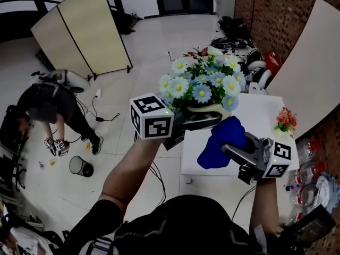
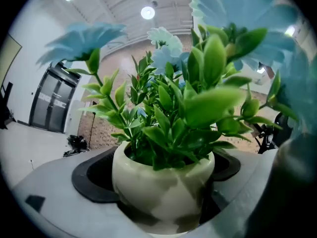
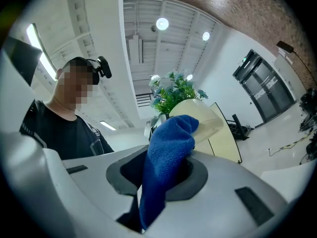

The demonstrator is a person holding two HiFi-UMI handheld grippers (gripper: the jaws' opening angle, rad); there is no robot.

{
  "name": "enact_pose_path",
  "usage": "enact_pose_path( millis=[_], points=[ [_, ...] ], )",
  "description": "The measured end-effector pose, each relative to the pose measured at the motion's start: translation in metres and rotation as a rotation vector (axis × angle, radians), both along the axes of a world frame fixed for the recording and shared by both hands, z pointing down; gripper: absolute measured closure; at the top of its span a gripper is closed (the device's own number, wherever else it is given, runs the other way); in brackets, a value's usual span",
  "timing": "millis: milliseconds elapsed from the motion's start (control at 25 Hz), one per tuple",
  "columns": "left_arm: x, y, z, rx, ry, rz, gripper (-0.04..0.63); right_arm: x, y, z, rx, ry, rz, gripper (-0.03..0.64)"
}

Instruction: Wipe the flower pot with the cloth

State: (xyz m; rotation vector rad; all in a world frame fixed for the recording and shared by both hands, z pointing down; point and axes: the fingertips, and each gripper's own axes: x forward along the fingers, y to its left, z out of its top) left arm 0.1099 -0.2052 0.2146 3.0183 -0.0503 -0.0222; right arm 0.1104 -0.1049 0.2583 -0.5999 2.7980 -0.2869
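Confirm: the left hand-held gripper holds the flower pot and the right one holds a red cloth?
Wrong colour: the right hand-held gripper holds a blue cloth, as the right gripper view shows. The left hand-held gripper does hold the flower pot.

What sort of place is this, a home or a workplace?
Probably a workplace, perhaps a lab or studio: a folding screen stands on the tiled floor, loose cables trail across it, and one wall is brick.

a white counter carries a small red flower bunch near its right edge. on the floor, a person bends over beside a black bin; a beige folding screen stands behind.
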Motion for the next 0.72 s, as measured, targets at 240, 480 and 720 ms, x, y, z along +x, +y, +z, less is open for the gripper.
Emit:
enact_pose_path(
  millis=[240,480,720],
  points=[
    [0.003,0.015,-0.011,-0.025,0.064,0.086,0.049,0.030,-0.041,0.032,-0.080,0.024,0.073,0.540],
    [-0.001,0.024,-0.019,-0.002,0.048,0.138,0.049,0.012,-0.092,0.038,-0.146,0.055,0.055,0.540],
    [0.004,0.013,-0.008,-0.004,0.023,0.090,0.049,0.008,-0.070,0.018,-0.048,0.033,-0.010,0.540]
  ],
)
